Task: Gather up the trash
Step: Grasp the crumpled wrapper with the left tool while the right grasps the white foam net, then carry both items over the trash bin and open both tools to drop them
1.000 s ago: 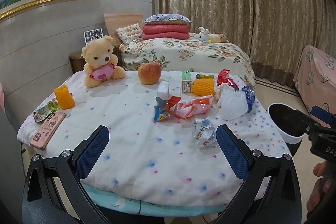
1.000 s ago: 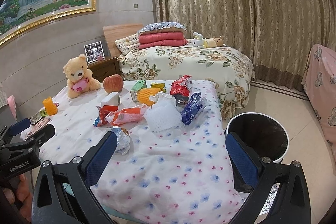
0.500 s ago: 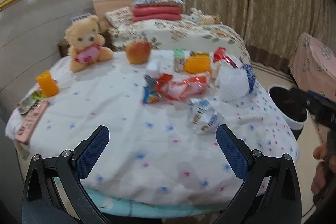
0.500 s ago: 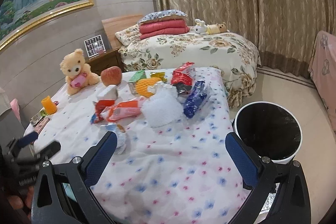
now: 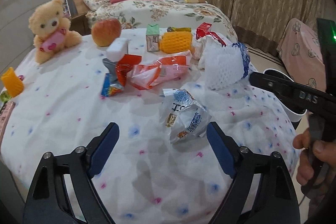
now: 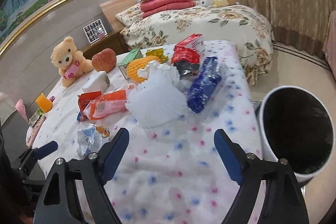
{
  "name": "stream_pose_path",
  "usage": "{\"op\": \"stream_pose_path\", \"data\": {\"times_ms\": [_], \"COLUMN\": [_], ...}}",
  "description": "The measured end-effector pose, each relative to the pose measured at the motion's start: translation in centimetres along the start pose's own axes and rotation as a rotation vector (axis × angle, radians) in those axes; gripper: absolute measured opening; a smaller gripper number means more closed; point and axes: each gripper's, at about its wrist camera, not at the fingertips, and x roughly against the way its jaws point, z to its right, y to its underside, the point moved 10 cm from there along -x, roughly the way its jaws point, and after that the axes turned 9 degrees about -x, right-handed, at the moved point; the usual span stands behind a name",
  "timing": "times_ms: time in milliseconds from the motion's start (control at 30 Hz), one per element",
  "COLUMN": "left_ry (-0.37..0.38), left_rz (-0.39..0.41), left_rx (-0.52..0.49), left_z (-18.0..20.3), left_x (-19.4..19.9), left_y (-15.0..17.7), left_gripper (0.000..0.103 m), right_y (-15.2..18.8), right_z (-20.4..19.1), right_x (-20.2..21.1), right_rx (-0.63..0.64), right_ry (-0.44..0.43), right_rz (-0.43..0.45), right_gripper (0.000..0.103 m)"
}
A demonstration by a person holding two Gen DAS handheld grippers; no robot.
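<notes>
A crumpled white and blue wrapper (image 5: 184,117) lies on the flowered tablecloth (image 5: 63,114), just ahead of my open, empty left gripper (image 5: 162,135). It also shows in the right wrist view (image 6: 89,140). My right gripper (image 6: 171,140) is open and empty, a little short of a white foam net (image 6: 157,100) and a blue wrapper (image 6: 204,85). Orange and red wrappers (image 5: 159,72) lie mid-table. A white trash bin with a black inside (image 6: 298,131) stands on the floor to the right of the table.
A teddy bear (image 5: 52,26), an apple (image 5: 106,32), a white box (image 5: 117,49), a green carton (image 5: 152,37), a yellow foam net (image 5: 176,41) and an orange cup (image 5: 11,83) stand further back. A bed (image 6: 199,22) lies behind.
Both grippers have moved forward and lower over the table. The crumpled wrapper now lies close in front of the left gripper, and the foam net is nearer to the right one.
</notes>
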Motion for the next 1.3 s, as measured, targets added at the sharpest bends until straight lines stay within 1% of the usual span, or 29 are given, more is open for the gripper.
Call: {"op": "stream_pose_path", "data": {"times_ms": [100, 200, 267, 333, 367, 433, 500, 533, 567, 600, 633, 733, 900, 1033, 1200, 1300], "left_ry": [0.049, 0.089, 0.137, 0.185, 0.194, 0.19, 0.197, 0.199, 0.198, 0.195, 0.195, 0.205, 0.236, 0.259, 0.292, 0.32], "left_rz": [-0.008, -0.025, -0.044, -0.057, -0.052, -0.033, -0.021, -0.019, -0.018, -0.018, -0.02, -0.027, -0.023, -0.008, 0.005, 0.016], "left_rx": [0.013, -0.001, -0.008, -0.002, -0.001, -0.006, 0.001, 0.005, 0.008, 0.012, 0.017, 0.024, -0.003, -0.047, -0.095, -0.117], "left_z": [0.1, 0.6, 1.3, 1.8, 1.9, 1.7, 1.3, 1.1, 0.8, 0.6, 0.4, 0.3, 1.8, 3.9, 6.7, 8.5], "left_x": [-0.9, -1.9, -2.7, -3.3, -3.3, -3.2, -3.1, -3.0, -3.0, -3.0, -3.2, -3.3, -2.4, -1.4, -0.7, -0.2], "left_y": [-0.2, -0.3, -0.1, -0.1, -0.3, -1.0, -1.5, -1.7, -1.9, -1.9, -2.0, -1.8, -1.6, -1.9, -2.4, -2.9], "left_gripper": [0.082, 0.069, 0.046, 0.034, 0.033, 0.031, 0.03, 0.03, 0.03, 0.03, 0.03, 0.029, 0.029, 0.029, 0.029, 0.029], "right_y": [-0.4, -0.9, -1.0, -1.1, -1.1, -1.1, -1.1, -1.0, -0.9, -0.8, -0.7, -0.3, 1.0, 2.0, 2.0, 1.8], "right_z": [-0.3, -0.5, -0.6, -0.8, -0.8, -0.9, -1.0, -1.0, -1.1, -1.1, -1.2, -1.1, -0.6, 1.2, 3.8, 5.4], "right_x": [-1.5, -2.8, -3.7, -4.3, -4.7, -5.2, -5.7, -5.9, -6.0, -6.1, -6.2, -5.2, -2.6, -0.1, 3.0, 4.6], "right_rx": [0.003, 0.006, 0.008, 0.01, 0.011, 0.011, 0.01, 0.008, 0.005, 0.002, 0.003, -0.009, -0.034, -0.064, -0.115, -0.13], "right_ry": [-0.013, -0.011, -0.01, -0.01, -0.01, -0.013, -0.017, -0.021, -0.024, -0.028, -0.029, -0.045, -0.065, -0.042, -0.016, 0.016], "right_rz": [-0.026, -0.045, -0.058, -0.07, -0.078, -0.09, -0.104, -0.109, -0.113, -0.12, -0.122, -0.114, -0.107, -0.094, -0.052, -0.026], "right_gripper": [0.08, 0.079, 0.079, 0.078, 0.076, 0.072, 0.062, 0.059, 0.05, 0.036, 0.03, 0.025, 0.025, 0.025, 0.025, 0.025]}}
